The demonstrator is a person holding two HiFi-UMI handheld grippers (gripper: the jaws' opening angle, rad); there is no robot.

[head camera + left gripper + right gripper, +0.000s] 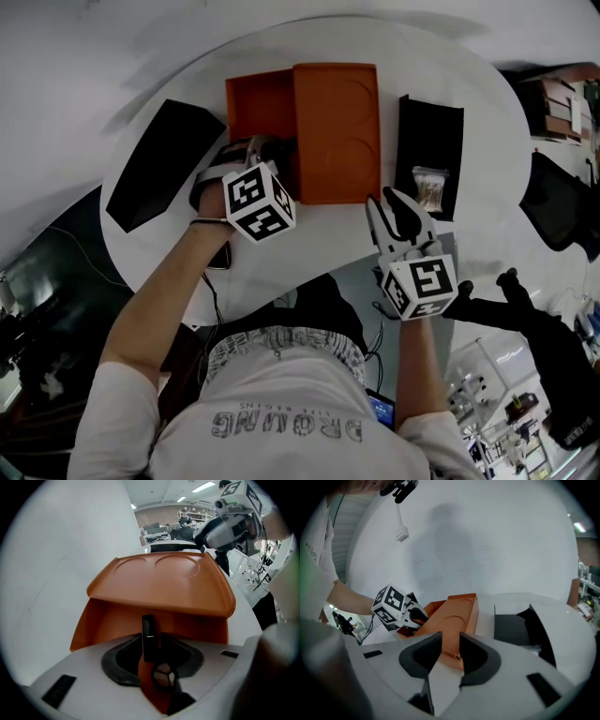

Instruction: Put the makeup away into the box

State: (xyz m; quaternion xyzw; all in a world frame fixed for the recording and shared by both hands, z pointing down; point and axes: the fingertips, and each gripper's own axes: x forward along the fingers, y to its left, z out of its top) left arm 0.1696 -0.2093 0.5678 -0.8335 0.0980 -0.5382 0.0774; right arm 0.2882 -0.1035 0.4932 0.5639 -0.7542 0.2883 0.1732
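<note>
- While the lid (337, 131) covers the right part of the box (258, 103), only the left end is open. So the left tool (154, 653) reaches in there, toward the far edge of the counter (323, 236).
- Its jaws stand apart with a black stick (148, 637) between them. Orange shows beside the stick, so the pads do not seem to press it.
- The stick's long axis runs along the jaw gap, its far end pointing steeply down into the box. I cannot tell which end is the cap.
- The right tool (450, 646), part-open and empty, sits at the lid's near right corner, likely ready to slide it shut.
</note>
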